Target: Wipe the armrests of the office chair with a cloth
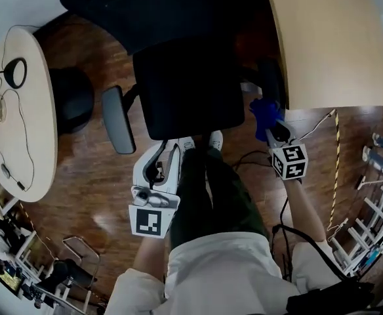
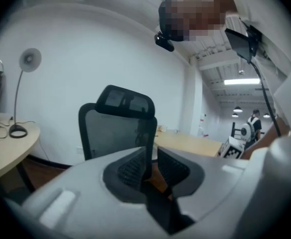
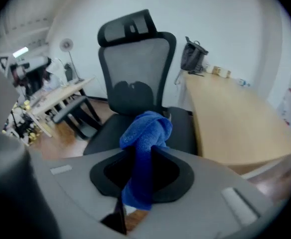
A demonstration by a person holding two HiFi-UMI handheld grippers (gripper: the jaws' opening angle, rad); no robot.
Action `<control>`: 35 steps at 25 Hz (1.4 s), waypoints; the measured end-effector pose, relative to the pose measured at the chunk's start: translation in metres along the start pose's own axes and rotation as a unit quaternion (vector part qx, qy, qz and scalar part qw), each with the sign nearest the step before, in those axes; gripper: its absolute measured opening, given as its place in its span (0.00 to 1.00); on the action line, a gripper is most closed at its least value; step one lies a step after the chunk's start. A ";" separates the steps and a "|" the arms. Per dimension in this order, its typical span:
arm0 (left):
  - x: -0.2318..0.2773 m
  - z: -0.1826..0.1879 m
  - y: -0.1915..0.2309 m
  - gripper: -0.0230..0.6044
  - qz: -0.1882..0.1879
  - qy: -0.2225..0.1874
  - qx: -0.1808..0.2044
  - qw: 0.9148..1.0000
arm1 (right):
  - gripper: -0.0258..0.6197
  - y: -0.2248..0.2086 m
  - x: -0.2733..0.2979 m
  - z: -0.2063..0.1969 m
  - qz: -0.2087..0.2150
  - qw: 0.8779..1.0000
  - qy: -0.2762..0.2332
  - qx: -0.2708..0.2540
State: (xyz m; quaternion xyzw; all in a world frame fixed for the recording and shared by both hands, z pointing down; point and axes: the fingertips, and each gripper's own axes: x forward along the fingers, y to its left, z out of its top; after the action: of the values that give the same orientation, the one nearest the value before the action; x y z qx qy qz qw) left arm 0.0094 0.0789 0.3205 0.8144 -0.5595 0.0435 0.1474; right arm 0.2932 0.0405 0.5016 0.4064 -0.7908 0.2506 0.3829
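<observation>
**Cloth in the right gripper, beside the chair's desk-side edge**

A black mesh-backed office chair [image 1: 188, 90] stands on the dark wooden floor [image 1: 93, 176], between a pale round table [image 1: 37, 136] and a light wooden desk [image 1: 336, 44]. The person stands right in front of its seat with a gripper in each hand.

The right gripper [image 1: 272, 128] has its jaws closed on a crumpled blue microfibre cloth [image 3: 145, 133]. The cloth bunches up above the pads and hangs down between them. In the head view the cloth [image 1: 265, 113] sits at the chair's desk-side edge, close to the desk corner. Whether it touches the armrest there I cannot tell.

The left gripper [image 1: 167, 151] hangs at the front edge of the seat and points at the backrest [image 2: 118, 133]. Its jaws stand a narrow gap apart and hold nothing. The chair's other grey padded armrest [image 1: 117, 119] juts out towards the round table, well apart from both grippers.
</observation>
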 end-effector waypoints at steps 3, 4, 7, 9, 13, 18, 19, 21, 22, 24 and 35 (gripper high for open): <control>-0.028 0.007 0.036 0.15 0.069 -0.016 -0.011 0.997 | 0.18 0.092 0.021 0.080 0.158 0.984 -0.051 -0.057; -0.038 0.007 0.048 0.15 0.098 -0.018 -0.012 0.995 | 0.18 0.132 0.032 0.107 0.211 0.972 -0.063 -0.084; -0.075 -0.006 0.076 0.15 0.186 0.000 -0.012 0.982 | 0.18 0.253 0.083 0.169 0.328 0.926 -0.077 -0.172; -0.099 -0.008 0.088 0.15 0.227 -0.007 -0.021 0.974 | 0.18 0.314 0.133 0.194 0.348 0.910 -0.054 -0.222; -0.149 -0.032 0.098 0.15 0.267 0.004 -0.048 0.963 | 0.18 0.371 0.218 0.201 0.313 0.904 0.023 -0.289; -0.173 -0.056 0.105 0.15 0.282 0.014 -0.064 0.957 | 0.17 0.429 0.148 0.123 0.407 0.853 0.037 -0.325; -0.172 -0.060 0.105 0.15 0.279 0.014 -0.066 0.958 | 0.17 0.438 0.127 0.097 0.434 0.838 0.046 -0.328; -0.166 -0.070 0.108 0.15 0.271 0.015 -0.069 0.960 | 0.17 0.452 0.091 0.059 0.474 0.814 0.042 -0.332; -0.161 -0.072 0.110 0.15 0.269 0.013 -0.070 0.961 | 0.17 0.455 0.076 0.050 0.492 0.808 0.032 -0.322; -0.148 -0.075 0.115 0.15 0.266 0.003 -0.073 0.961 | 0.17 0.447 0.059 0.057 0.513 0.814 -0.012 -0.271; -0.114 -0.102 0.125 0.15 0.243 0.018 -0.068 0.967 | 0.17 0.379 0.266 0.076 0.390 0.906 -0.036 -0.160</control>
State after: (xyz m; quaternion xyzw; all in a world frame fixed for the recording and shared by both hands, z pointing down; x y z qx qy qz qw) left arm -0.1389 0.1691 0.4148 0.6410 -0.7396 0.0542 0.1977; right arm -0.1537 0.0730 0.6400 0.0071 -0.9290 0.2353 0.2856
